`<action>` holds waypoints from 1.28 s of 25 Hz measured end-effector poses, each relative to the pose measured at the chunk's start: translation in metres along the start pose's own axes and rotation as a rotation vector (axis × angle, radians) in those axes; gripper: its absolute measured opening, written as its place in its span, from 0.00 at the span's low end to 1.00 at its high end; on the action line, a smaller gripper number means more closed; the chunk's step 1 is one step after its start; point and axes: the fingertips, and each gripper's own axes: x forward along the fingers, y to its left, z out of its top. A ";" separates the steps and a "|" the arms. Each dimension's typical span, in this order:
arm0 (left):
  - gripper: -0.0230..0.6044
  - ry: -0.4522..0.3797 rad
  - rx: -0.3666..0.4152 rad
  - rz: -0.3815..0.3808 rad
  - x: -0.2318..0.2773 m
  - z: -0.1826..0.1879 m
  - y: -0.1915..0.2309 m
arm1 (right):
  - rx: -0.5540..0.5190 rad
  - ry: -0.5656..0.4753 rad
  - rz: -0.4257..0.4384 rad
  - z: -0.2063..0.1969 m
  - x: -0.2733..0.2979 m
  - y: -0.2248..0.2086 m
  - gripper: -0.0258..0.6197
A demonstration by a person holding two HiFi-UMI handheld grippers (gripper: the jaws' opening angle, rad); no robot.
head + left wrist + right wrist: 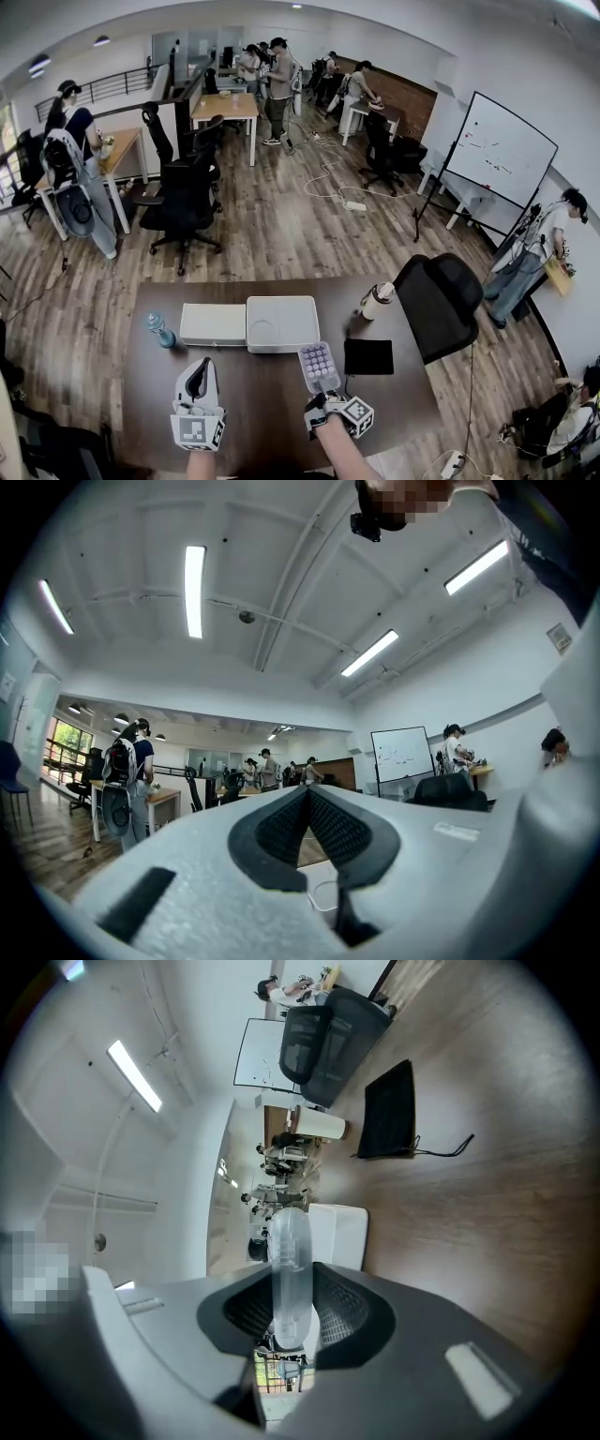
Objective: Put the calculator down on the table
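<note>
My right claw [324, 394] is closed partway on the calculator [318, 366], its pads pressing the case from both sides. Seen from the head view, the calculator sticks out of the claw toward 12 o'clock, keypad up, over the brown surface [262, 394]. In the right gripper view it stands edge-on between the pads [339, 1309] as a pale, narrow strip [289, 1260] running toward 12 o'clock from the claw [291, 1309].

From the calculator, the white lidded box [282, 323] is at 11 o'clock and the black pad [368, 356] just beside it at 3 o'clock. The tumbler [377, 301] stands at 1 o'clock, farther off.

My left claw [199, 370] sits at 9 o'clock from the right one, well apart. Its tips meet in the left gripper view [307, 799] and it has nothing in its grip.

The calculator's near end is buried between the pads, so I can't see how much of it is gripped. I can't tell whether its far end touches the surface or hangs just above it. Its display is too small to read from the head view. The right gripper view is rolled, so the surface [469, 1241] runs up its right side. In the left gripper view the claw's own body hides nearly all of the surface. My right forearm [342, 455] is cut off at 6 o'clock.
</note>
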 end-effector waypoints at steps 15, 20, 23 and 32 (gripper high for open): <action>0.03 0.004 0.026 -0.023 0.000 -0.008 -0.004 | 0.103 -0.044 -0.170 -0.020 0.030 -0.138 0.21; 0.03 0.013 0.016 -0.014 -0.001 -0.009 -0.002 | 0.095 -0.104 -0.172 -0.018 0.038 -0.151 0.21; 0.03 0.012 0.002 -0.008 -0.001 -0.011 0.000 | 0.114 -0.128 -0.181 -0.019 0.042 -0.155 0.21; 0.03 0.010 -0.033 -0.009 -0.004 -0.010 0.012 | 0.111 -0.126 -0.198 -0.030 0.057 -0.165 0.21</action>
